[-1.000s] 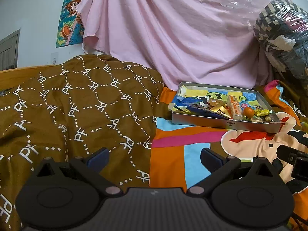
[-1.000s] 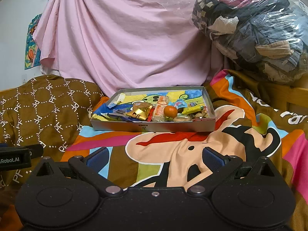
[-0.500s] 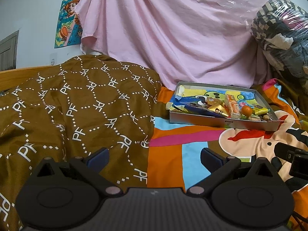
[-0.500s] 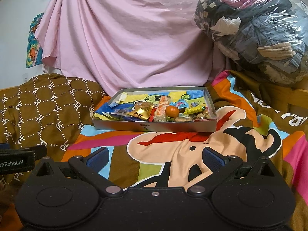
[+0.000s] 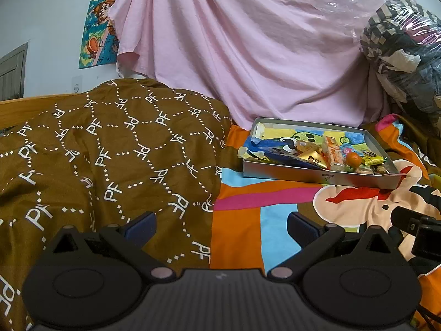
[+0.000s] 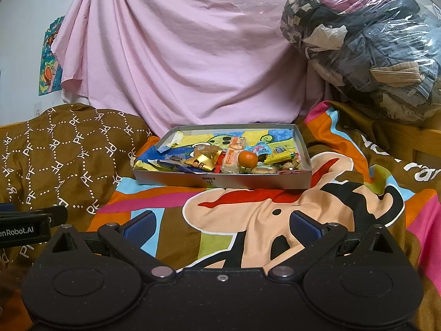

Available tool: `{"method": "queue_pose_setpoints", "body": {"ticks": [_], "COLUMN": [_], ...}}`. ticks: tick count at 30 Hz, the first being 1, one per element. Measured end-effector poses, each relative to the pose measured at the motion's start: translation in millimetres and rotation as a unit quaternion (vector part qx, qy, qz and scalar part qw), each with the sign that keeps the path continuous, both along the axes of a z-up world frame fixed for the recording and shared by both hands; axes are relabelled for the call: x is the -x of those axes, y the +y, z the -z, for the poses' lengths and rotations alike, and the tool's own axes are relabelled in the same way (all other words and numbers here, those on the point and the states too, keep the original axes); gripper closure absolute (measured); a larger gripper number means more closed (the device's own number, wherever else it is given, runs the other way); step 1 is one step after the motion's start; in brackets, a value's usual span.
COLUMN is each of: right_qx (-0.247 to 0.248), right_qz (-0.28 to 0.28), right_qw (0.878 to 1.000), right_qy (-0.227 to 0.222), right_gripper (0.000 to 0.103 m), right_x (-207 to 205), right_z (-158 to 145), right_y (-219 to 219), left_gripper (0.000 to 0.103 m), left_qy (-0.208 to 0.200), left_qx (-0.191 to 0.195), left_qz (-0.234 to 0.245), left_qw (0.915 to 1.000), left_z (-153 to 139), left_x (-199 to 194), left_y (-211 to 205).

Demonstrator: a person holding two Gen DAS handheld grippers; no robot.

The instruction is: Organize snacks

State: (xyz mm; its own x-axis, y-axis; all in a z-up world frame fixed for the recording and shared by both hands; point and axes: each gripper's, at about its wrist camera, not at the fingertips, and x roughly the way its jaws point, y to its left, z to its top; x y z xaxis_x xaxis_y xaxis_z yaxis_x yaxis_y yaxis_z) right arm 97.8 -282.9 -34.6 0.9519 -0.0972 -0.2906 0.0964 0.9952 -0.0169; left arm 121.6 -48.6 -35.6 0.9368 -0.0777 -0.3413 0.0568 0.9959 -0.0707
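Bed [image 6: 248, 220] with cartoon bedspread; brown quilt [image 5: 96, 151] to the left, printed "PF" throughout. Grey tray [image 6: 220, 179] sits on the bedspread, well ahead of both claws, holding the snacks [image 6: 234, 160]: packets heaped along its near side, an orange [image 6: 247, 158] among them. Left claw [image 5: 220, 227] spread, empty; right claw [image 6: 222, 224] spread, empty. Judgement: the heap fits sorting pending or finished; any reach should come in low over the near rim and take one packet at a time. Legible: "enRobot.AI" on the left claw's housing; packet print too small.
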Motion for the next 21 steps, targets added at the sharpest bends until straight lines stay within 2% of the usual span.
{"method": "queue_pose_setpoints", "body": {"ticks": [7, 12, 21], "right_qx": [0.003, 0.003, 0.010], "right_qz": [-0.003, -0.004, -0.008], "right_qw": [1.000, 1.000, 1.000], "right_qy": [0.001, 0.002, 0.004], "right_gripper": [0.001, 0.001, 0.001], "right_x": [0.0, -0.1, -1.2], "right_z": [0.7, 0.7, 3.2], "right_y": [0.6, 0.4, 0.3], "left_gripper": [0.000, 0.000, 0.000], "left_qy": [0.000, 0.007, 0.010], "left_qx": [-0.001, -0.018, -0.007], "left_qz": [0.002, -0.014, -0.013], "left_qw": [1.0000, 0.9997, 0.9999], "left_z": [-0.6, -5.4, -8.0], "left_x": [0.1, 0.4, -0.1], "left_y": [-0.4, -3.5, -1.3]}}
